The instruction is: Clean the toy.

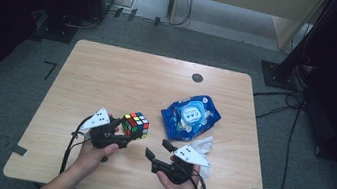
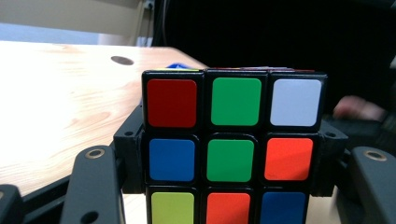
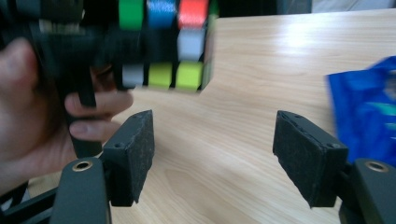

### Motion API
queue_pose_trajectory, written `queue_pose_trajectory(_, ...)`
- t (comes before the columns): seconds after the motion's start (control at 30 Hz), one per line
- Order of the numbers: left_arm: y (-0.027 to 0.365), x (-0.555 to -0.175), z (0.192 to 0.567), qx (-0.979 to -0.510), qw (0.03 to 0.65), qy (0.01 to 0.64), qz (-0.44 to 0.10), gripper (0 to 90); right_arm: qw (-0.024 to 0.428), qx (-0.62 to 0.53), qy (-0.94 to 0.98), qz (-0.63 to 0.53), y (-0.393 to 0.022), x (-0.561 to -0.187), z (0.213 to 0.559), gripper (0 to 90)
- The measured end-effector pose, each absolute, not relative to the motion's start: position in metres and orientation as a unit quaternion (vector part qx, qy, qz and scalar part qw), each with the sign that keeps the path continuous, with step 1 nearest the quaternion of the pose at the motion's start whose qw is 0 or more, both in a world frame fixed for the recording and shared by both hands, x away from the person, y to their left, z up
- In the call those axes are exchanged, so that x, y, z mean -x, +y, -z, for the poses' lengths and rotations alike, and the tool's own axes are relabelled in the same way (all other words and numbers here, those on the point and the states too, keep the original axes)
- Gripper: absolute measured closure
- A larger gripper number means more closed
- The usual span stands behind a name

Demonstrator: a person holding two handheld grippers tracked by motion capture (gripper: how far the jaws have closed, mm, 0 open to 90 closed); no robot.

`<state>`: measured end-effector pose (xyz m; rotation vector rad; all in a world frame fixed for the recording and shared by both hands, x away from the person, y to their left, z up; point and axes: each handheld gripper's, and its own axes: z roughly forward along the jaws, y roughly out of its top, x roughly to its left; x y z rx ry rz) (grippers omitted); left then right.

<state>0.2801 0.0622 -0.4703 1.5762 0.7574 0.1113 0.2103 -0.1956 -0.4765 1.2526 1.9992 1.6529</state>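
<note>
High view: wooden table. The left gripper sits at about 7 o'clock from the table's centre, jaws clamped on a colour cube, which sits just off its tip, towards 1 o'clock from the hand. The right gripper lies at about 5 o'clock, jaws spread with nothing between them, pointing towards 10 o'clock. A blue wipes pack lies at 12 o'clock from the right gripper, near it; a white tissue lies just beside that pack's near edge, next to the gripper's grey plate.

Left gripper view: the colour cube sits between the black jaws, which press on both its sides. Facing tiles: red, green, white on top; blue, green, orange in the middle; yellow-green, orange, blue below. Table to the 9 o'clock side.

Right gripper view: the right gripper has its pads well apart, bare table between them. The cube shows blurred at 11 o'clock, held in the left gripper by the person's left hand. The wipes pack shows at 3 o'clock.
</note>
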Motion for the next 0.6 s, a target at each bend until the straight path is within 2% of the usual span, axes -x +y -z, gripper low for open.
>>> queue_pose_trajectory(0.17, 0.057, -0.275, 0.465, -0.682, 0.650, 0.333, -0.033, 33.5, 0.155, -0.417, 0.682, -0.580, -0.167, -0.209, 0.480, 26.8)
queue_pose_trajectory(0.37, 0.049, -0.271, 0.464, -0.690, 0.642, 0.333, -0.033, 33.5, 0.194, -0.398, 0.677, -0.589, -0.155, -0.200, 0.478, 25.7)
queue_pose_trajectory(0.6, 0.039, -0.266, 0.465, -0.695, 0.641, 0.323, -0.022, 33.5, 0.195, -0.408, 0.669, -0.590, -0.155, -0.201, 0.479, 27.4)
